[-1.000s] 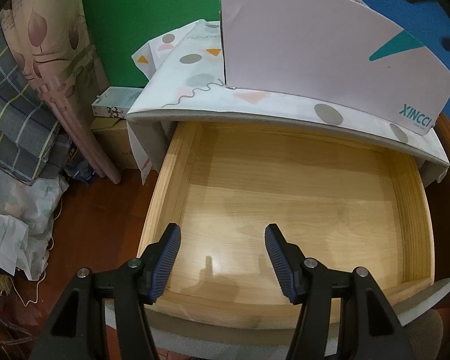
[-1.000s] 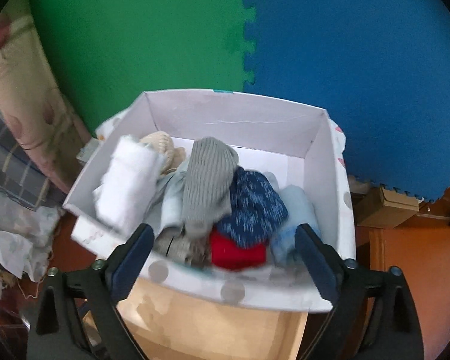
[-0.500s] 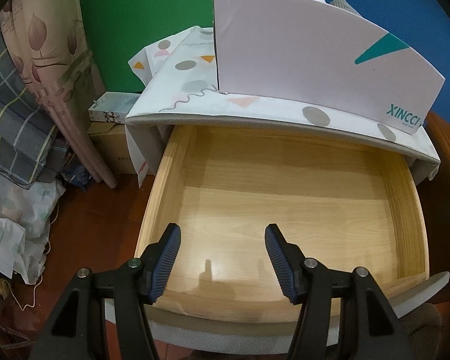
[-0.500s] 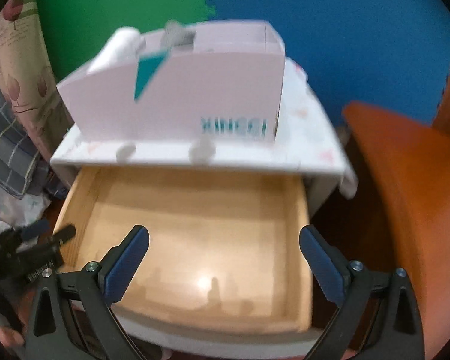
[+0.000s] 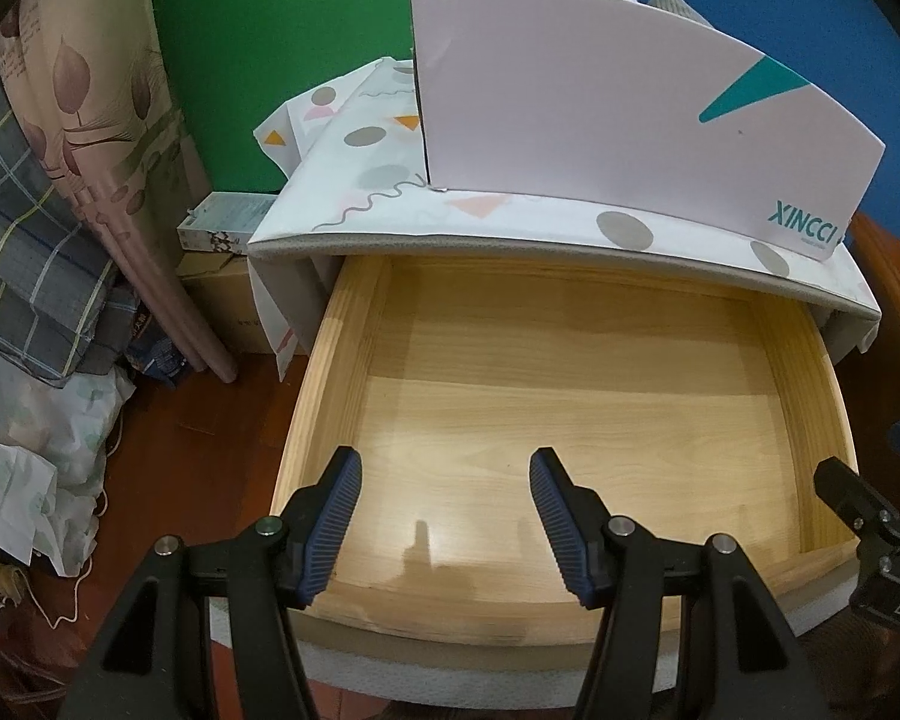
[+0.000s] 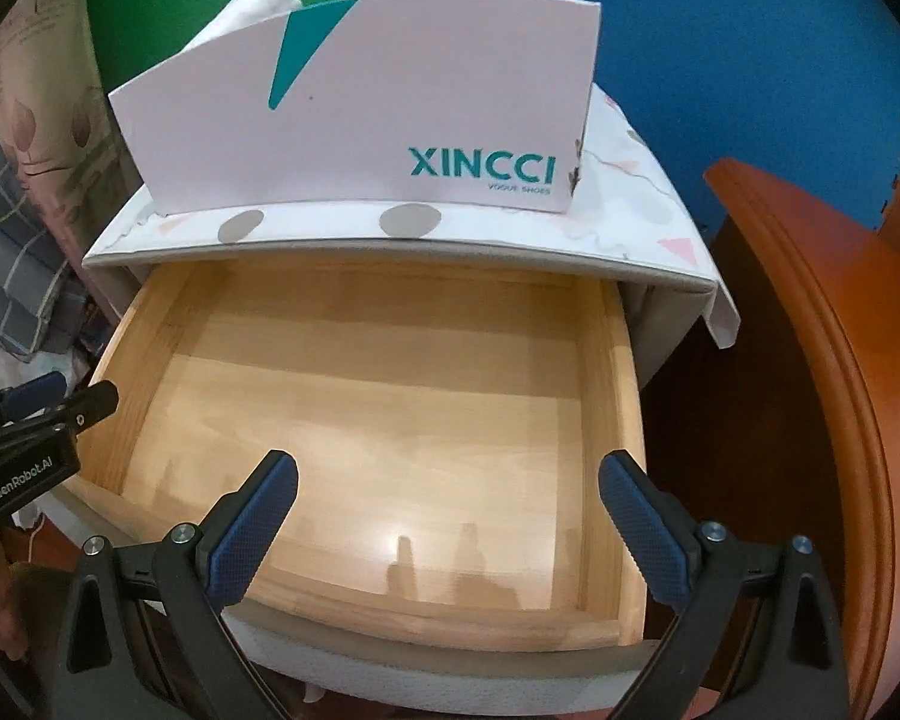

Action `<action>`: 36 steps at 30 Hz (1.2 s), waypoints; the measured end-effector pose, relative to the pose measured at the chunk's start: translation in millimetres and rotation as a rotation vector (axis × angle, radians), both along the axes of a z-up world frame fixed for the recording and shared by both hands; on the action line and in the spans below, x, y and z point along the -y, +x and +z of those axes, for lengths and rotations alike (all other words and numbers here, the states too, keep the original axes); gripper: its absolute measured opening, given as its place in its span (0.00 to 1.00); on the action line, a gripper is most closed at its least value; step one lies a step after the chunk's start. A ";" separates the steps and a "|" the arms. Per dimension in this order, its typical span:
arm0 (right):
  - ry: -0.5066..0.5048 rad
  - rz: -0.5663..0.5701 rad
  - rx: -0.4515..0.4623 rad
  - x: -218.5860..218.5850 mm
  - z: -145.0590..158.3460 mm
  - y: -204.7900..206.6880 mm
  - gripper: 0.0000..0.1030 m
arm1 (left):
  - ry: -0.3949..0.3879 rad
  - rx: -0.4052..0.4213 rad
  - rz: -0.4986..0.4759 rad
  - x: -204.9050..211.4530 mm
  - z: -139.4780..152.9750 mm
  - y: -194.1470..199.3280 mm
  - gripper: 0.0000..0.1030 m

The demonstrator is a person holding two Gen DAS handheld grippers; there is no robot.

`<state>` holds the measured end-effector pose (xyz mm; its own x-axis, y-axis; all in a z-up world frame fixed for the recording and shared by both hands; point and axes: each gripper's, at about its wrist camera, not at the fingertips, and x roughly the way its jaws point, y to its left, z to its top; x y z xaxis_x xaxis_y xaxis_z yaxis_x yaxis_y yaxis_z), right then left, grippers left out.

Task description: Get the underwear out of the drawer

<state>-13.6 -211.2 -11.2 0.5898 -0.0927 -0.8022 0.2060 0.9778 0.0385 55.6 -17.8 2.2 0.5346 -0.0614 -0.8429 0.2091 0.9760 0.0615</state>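
The pale wooden pulled-out drawer [image 5: 576, 420] shows only its bare glossy floor. Rolled white and grey garments [image 6: 258, 3], perhaps the underwear, poke above the white cardboard shoe box lettered XINCCI [image 6: 360, 114] on the patterned cabinet top [image 5: 384, 180], behind the box's front wall. The left gripper [image 5: 445, 519] hangs over the drawer's near edge, jaws partly apart and empty; the right gripper [image 6: 447, 531] is spread wider, also empty, both well short of the box

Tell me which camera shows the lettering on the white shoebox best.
The right wrist view: the shoebox faces it, so the lettering reads clearly. In the left wrist view the lettering is small, slanted and near the box's corner.
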 end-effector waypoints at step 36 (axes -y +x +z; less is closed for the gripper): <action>-0.021 0.028 -0.034 -7.4 -6.2 4.2 0.98 | 0.021 0.028 -0.022 4.7 4.3 -6.7 0.58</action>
<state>-9.4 -203.8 -17.4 0.5651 -0.0935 -0.8197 0.1794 0.9837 0.0115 48.9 -22.5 6.5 0.5567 -0.0560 -0.8288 0.2280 0.9697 0.0877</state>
